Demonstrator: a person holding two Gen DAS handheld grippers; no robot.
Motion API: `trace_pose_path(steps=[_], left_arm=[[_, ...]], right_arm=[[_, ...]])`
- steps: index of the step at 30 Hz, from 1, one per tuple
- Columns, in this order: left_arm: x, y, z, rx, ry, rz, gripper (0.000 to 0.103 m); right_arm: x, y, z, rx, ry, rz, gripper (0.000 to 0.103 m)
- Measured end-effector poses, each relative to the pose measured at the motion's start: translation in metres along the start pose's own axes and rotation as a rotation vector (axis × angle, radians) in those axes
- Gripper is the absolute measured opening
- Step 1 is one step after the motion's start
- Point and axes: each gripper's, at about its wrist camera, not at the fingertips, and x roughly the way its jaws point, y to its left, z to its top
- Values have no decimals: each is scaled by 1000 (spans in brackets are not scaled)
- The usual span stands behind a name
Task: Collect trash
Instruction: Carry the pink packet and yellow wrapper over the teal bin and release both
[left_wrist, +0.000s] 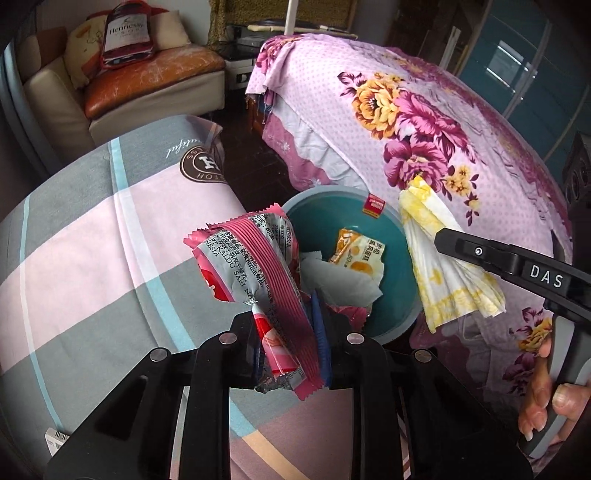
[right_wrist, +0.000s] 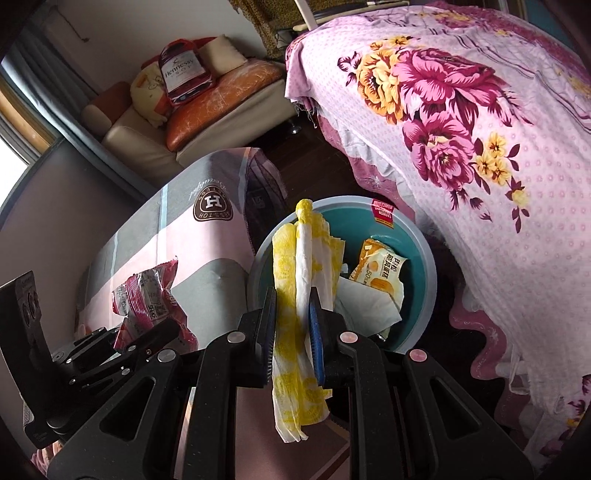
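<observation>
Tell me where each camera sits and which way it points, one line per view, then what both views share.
Left wrist: on the left gripper, angled down at the teal bin; its jaws clamp a pink snack wrapper; the right gripper and a hand show too.
Right wrist: on the right gripper, angled down at the bin; its jaws clamp a yellow-and-white napkin; the left gripper shows at lower left.
Shared: bin, both items, floral bedspread, sofa.
</observation>
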Motion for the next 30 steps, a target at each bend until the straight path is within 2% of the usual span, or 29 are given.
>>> trace_pose_path(steps=[10,23,24,26,29,30], left_arm=[[44,-35,21,81,60,-37,23],[74,-29,34,73,100,-47,26],[75,-28,34,68,103,-47,28],[74,-25,33,52,100,-39,38],[71,-18,32,28,93,-27,57],[69,-15,31,20,87,-21,67]], right_arm=[[19,-26,7,39,34,-41,16],[40,-31,16,47,67,-77,16],[41,-31,16,47,69,-77,16],[44,-30,17,48,74,-78,16],[45,-28,16,45,78,-81,17],[46,-27,16,44,79,-82,17]])
